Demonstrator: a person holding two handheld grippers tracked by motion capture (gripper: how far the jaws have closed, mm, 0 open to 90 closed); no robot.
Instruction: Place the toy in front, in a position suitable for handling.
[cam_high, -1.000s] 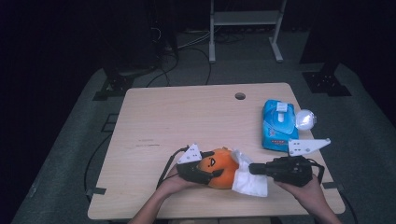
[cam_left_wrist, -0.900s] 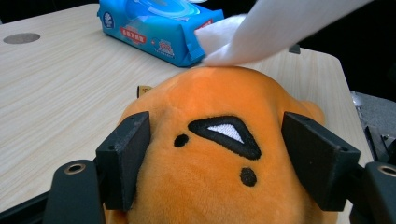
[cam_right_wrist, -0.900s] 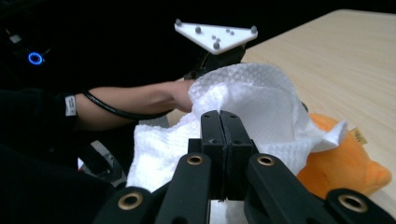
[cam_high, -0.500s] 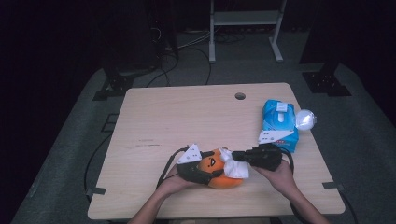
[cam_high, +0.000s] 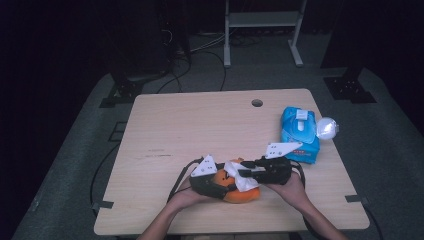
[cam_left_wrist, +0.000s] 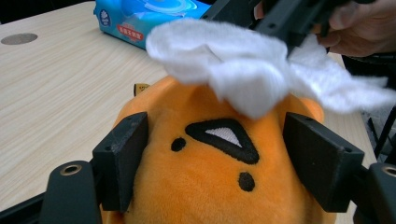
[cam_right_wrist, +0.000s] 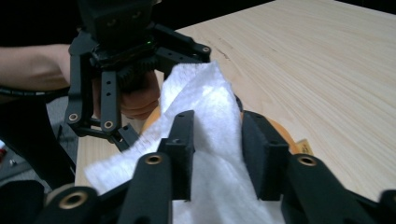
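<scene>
An orange plush toy with a stitched face sits near the table's front edge. My left gripper is shut on it, one jaw pressed into each side. A white wipe is draped over the toy's top. My right gripper reaches in from the right onto the toy. Its jaws have just been opening, and the wipe lies loosely between them, with a sliver of orange plush beyond. The left gripper faces it from the other side.
A blue pack of wet wipes lies at the right of the table, with a round white object beside it. A cable hole sits near the far edge. The wooden tabletop spreads bare to the left and back.
My right gripper has moved left from beside the toy onto its top, bringing the wipe along. The left gripper and the toy have stayed put.
</scene>
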